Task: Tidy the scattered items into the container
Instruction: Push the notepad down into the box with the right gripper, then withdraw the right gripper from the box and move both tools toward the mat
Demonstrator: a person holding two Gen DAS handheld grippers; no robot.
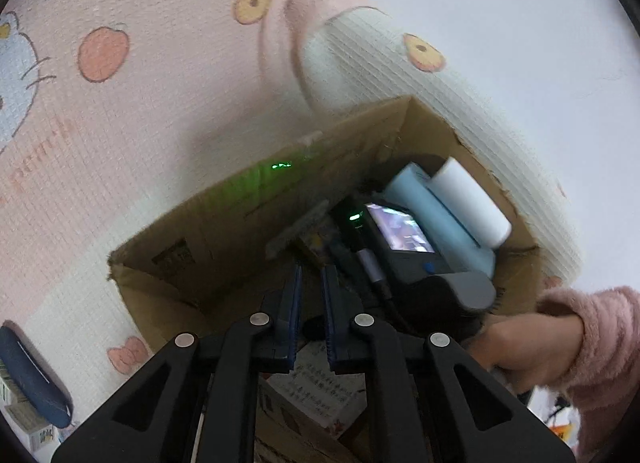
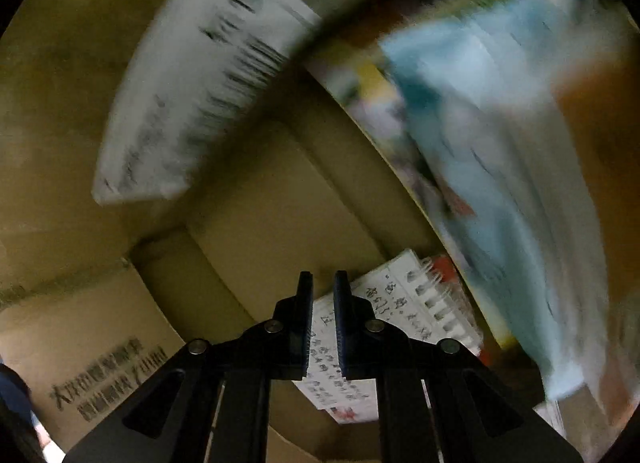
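Inside the cardboard box (image 2: 248, 223) both grippers hang pinched narrow, seemingly empty: left gripper (image 1: 311, 275), right gripper (image 2: 322, 283) over a notebook (image 2: 400, 303). Blue and white rolls (image 1: 448, 203) already lie inside; I judge a drop-off finished, so both should lift out for remaining items.

Left view bright, fisheye-bent edges; right view dim, yellowish, motion-blurred.
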